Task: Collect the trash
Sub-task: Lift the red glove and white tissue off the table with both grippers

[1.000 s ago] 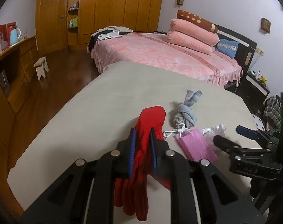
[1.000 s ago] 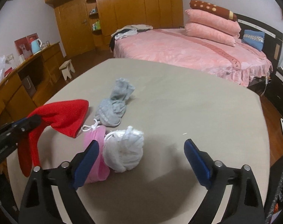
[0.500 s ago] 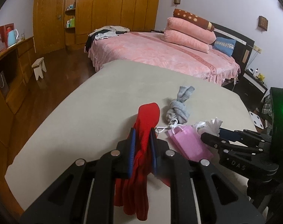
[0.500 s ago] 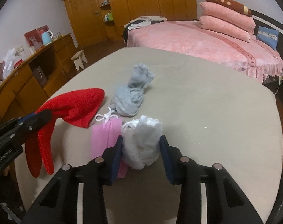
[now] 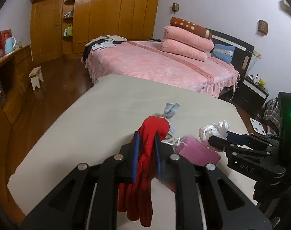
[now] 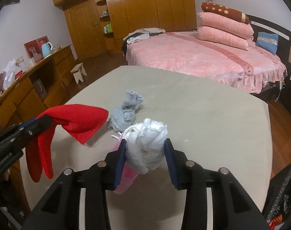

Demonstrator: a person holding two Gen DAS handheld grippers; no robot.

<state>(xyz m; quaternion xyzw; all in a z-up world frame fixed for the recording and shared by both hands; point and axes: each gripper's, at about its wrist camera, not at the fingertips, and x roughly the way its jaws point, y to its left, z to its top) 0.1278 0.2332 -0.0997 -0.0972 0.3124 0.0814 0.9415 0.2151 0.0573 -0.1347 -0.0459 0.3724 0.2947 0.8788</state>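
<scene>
My left gripper (image 5: 147,134) is shut on a red sock (image 5: 153,124), which hangs limp from the jaws above the beige table (image 6: 203,115). The same sock (image 6: 78,118) shows at the left of the right wrist view. My right gripper (image 6: 145,142) is shut on a crumpled white wad (image 6: 145,153), with both blue pads pressing its sides. A pink face mask (image 5: 197,151) with white ear loops lies just under that wad. A knotted grey pair of socks (image 6: 124,113) rests on the table behind both grippers.
A pink bed (image 6: 203,57) with stacked pillows stands beyond the table. A wooden wardrobe (image 6: 145,9) lines the back wall and a wooden counter (image 6: 40,72) runs along the left. A small stool (image 6: 79,72) stands on the dark floor. A black bag's edge (image 6: 283,201) shows at bottom right.
The right gripper went from wide open around the white wad to shut on it, then rose slightly with it. The left gripper, still holding the red sock, also lifted a little.
</scene>
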